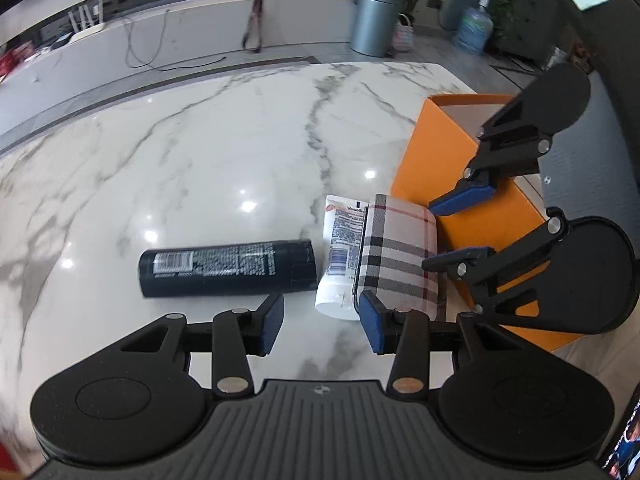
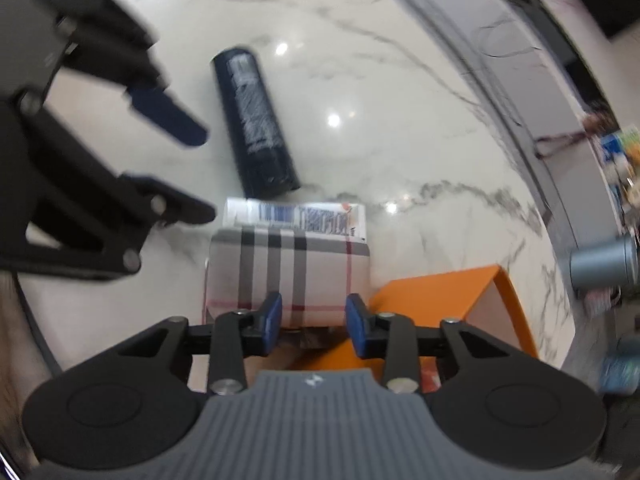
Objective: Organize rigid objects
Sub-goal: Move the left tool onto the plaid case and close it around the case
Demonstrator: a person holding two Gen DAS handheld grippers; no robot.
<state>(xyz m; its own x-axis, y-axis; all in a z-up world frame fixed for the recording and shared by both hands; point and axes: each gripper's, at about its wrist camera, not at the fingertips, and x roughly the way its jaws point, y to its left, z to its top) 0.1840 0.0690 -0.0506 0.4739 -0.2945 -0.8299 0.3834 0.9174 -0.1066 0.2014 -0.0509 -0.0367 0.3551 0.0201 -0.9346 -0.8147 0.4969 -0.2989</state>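
Left wrist view: my left gripper (image 1: 322, 322) is spread wide and empty, near the white tube (image 1: 338, 252); the black can (image 1: 228, 268) lies left, the plaid case (image 1: 394, 252) right against the orange box (image 1: 428, 152), nothing visibly boxed yet. Right wrist view: my right gripper (image 2: 314, 320) is parted, empty, at the plaid case (image 2: 288, 276) on the glossy marble table (image 2: 400, 120); a counter runs beyond.

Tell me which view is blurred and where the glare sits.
Left wrist view: mostly sharp, with small white glare spots on the marble table beyond the black can. Right wrist view: motion-blurred, worst on the left gripper and along the right edge; glare spots beside the can.
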